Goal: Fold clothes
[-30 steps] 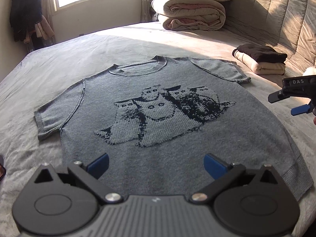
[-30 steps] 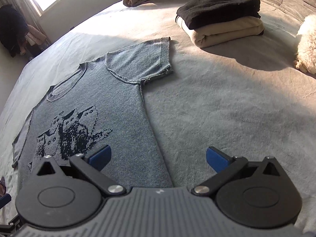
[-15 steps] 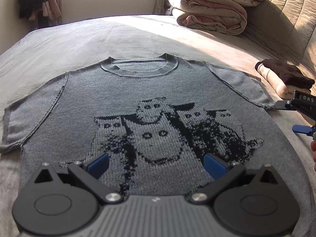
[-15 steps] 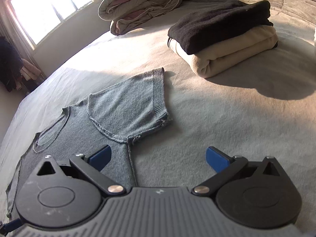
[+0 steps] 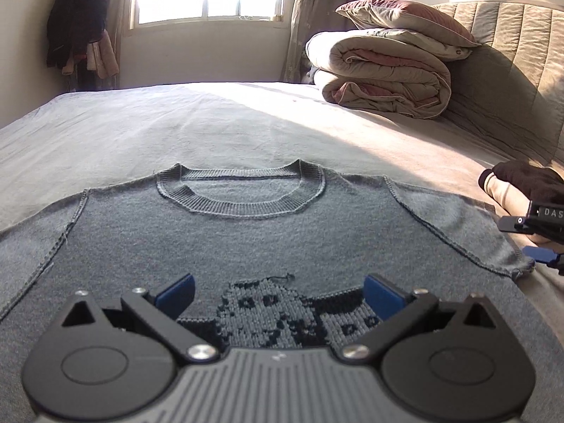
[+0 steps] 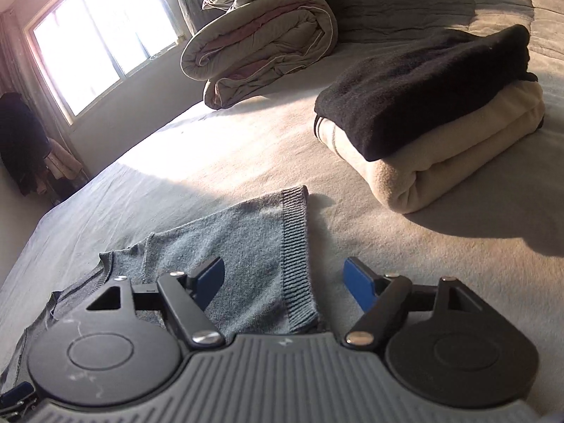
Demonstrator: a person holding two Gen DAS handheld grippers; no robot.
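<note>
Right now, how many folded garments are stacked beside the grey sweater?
2: a folded black knit garment lying atop a folded cream fleece garment; more could be hidden underneath.

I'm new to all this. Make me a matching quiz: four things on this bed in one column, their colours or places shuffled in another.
1 sweater
2 duvet
3 black garment
4 pillow

a on top of the duvet
b folded, by the headboard
c spread flat, grey with a cat pattern
d on a folded cream garment

Pairs: 1-c, 2-b, 3-d, 4-a
</note>
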